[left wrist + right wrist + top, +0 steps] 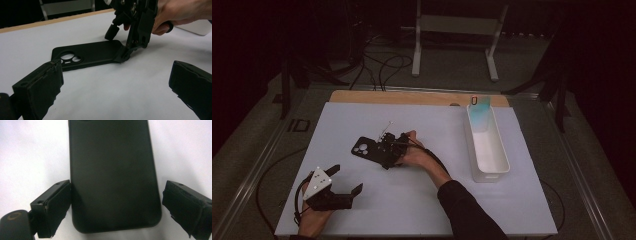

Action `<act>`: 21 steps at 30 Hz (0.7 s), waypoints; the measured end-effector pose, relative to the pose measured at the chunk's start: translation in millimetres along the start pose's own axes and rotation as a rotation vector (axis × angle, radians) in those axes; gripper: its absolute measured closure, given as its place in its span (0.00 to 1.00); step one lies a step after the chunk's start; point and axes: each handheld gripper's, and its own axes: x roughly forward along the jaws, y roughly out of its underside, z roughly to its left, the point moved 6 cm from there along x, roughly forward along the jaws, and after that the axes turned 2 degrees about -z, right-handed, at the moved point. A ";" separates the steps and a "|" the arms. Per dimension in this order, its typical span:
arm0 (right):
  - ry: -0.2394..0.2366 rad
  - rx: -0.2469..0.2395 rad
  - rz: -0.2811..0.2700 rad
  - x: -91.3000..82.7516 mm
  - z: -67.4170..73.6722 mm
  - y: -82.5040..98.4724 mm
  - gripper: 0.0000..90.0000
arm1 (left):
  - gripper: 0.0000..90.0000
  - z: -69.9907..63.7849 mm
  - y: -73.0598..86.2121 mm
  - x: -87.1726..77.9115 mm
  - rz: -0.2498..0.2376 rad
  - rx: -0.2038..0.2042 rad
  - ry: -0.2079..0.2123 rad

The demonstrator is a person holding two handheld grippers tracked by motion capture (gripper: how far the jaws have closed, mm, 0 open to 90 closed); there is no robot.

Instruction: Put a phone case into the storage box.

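White table (422, 205), right tongs (115, 205) apart astride black phone case (112, 170), left tongs (115, 87) apart, camera cutouts facing them.

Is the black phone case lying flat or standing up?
Lying flat. The black phone case rests back-up on the white table, camera holes showing, with the right gripper open around its end.

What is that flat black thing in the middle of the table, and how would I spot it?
Find the white table, then the right gripper near its middle. Lying flat between that gripper's open jaws is a black phone case. Its round camera holes at one end set it apart from the long white tray at the right.
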 end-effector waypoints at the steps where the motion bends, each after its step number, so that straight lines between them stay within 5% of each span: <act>1: -0.001 0.000 0.002 0.8 -0.2 0.8 0.10 | 0.00 0.0 0.0 0.0 0.000 0.000 0.000; 17: -0.029 0.042 -0.001 -3.0 2.1 7.4 0.15 | 0.00 0.4 0.8 0.7 0.011 0.002 -0.007; 21: -0.051 0.087 -0.012 -6.5 2.2 9.9 0.16 | 0.00 0.6 0.9 0.9 0.013 0.000 -0.009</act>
